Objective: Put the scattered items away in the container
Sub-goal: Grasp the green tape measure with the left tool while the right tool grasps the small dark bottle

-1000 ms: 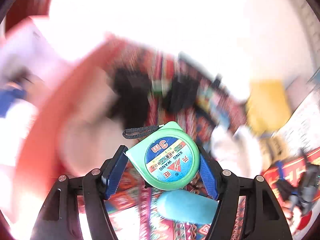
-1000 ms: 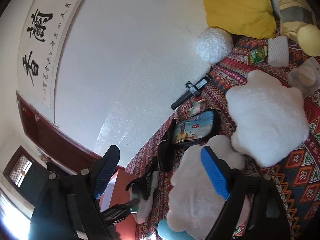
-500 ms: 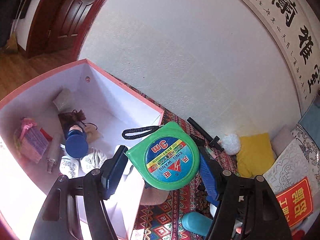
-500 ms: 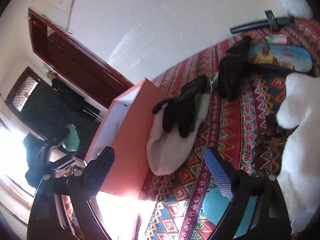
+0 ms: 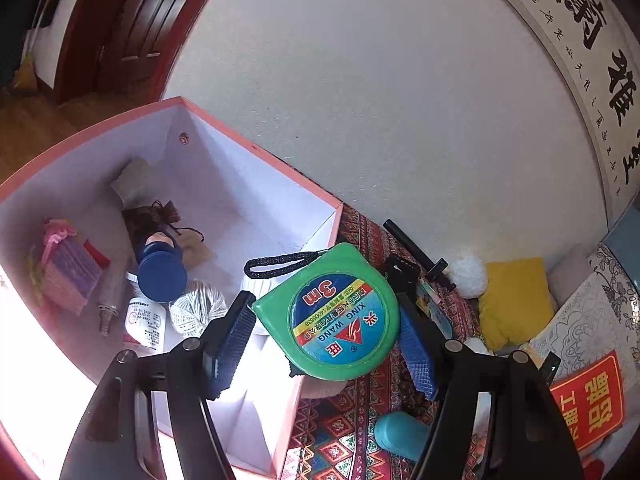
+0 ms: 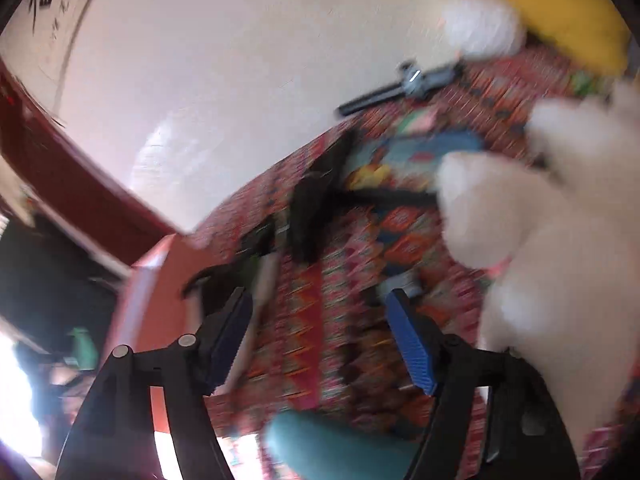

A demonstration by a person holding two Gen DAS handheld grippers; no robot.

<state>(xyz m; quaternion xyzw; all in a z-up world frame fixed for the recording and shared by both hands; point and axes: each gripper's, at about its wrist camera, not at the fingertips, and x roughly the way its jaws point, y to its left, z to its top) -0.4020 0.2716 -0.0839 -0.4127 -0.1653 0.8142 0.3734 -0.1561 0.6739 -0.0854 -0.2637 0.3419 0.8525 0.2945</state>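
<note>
Just changed: my left gripper (image 5: 326,330) has carried the green tape measure (image 5: 332,316) off the patterned cloth (image 5: 344,436) and over to the pink-rimmed box (image 5: 256,148); a second ago that view was a blur of cloth, now it looks down into the box.
What that means: the carry looks nearly done, and I judge the release is the step left for this item.
Left grip: the blue pads (image 5: 230,340) press the tape measure from both sides, so I am holding it firmly.
Tape measure versus box: it hangs above the box's near corner, partly over the inside and partly over the cloth, touching neither.
Already in the box: a blue-capped bottle (image 5: 160,276), a ball of twine (image 5: 196,310), a pink packet (image 5: 68,272).
Right gripper (image 6: 324,336): nothing sits between its jaws, which are closing; its view has swung and smeared.
Right side's surroundings: blurred cloth below, a white fluffy item (image 6: 540,240) to one side, a teal object (image 6: 332,448) close underneath.
</note>
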